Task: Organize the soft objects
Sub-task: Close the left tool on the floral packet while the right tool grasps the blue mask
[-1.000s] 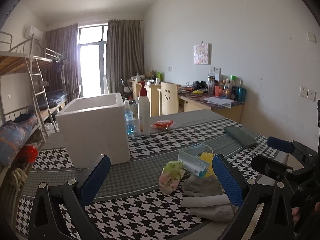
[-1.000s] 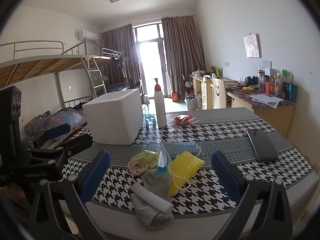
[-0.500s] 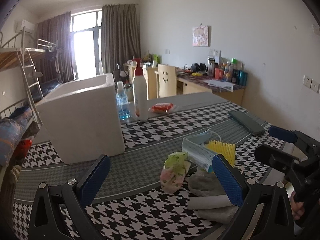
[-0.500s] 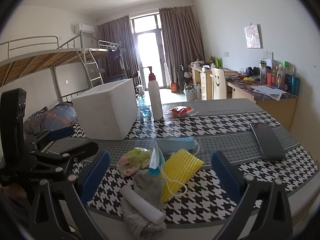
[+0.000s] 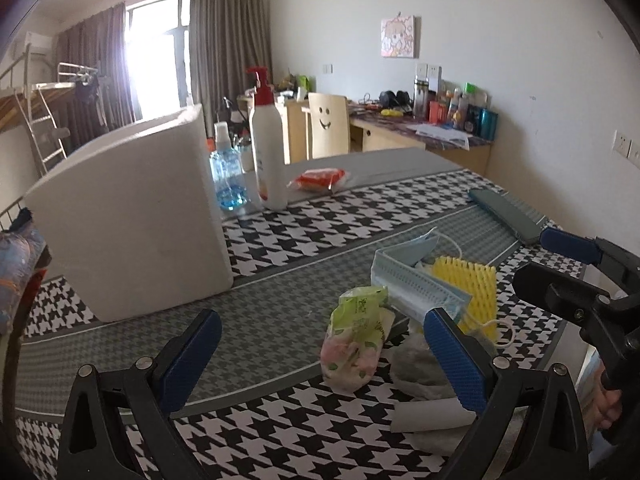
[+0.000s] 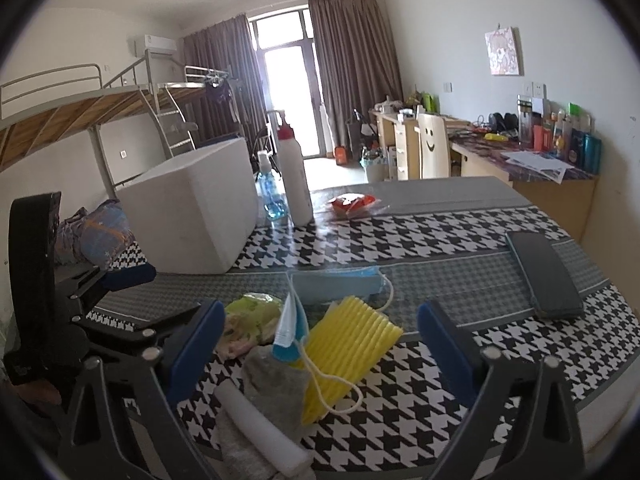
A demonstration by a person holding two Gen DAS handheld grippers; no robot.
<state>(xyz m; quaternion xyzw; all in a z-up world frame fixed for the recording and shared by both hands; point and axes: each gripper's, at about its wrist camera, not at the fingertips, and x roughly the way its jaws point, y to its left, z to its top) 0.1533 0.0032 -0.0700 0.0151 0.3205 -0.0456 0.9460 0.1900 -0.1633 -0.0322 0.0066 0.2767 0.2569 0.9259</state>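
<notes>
The left gripper [image 5: 322, 354] and the right gripper [image 6: 320, 344] both hover with jaws spread wide, pointing toward twelve o'clock.

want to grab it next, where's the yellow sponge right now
In the right wrist view the yellow sponge lies centre, between the face mask and grey cloth.

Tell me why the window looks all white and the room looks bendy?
Left wrist view: daylight overexposes the window, washing it white; the fisheye lens curves the tablecloth stripes. Right wrist view: the same glare at the balcony door, and black vignette fills the corners.
</notes>
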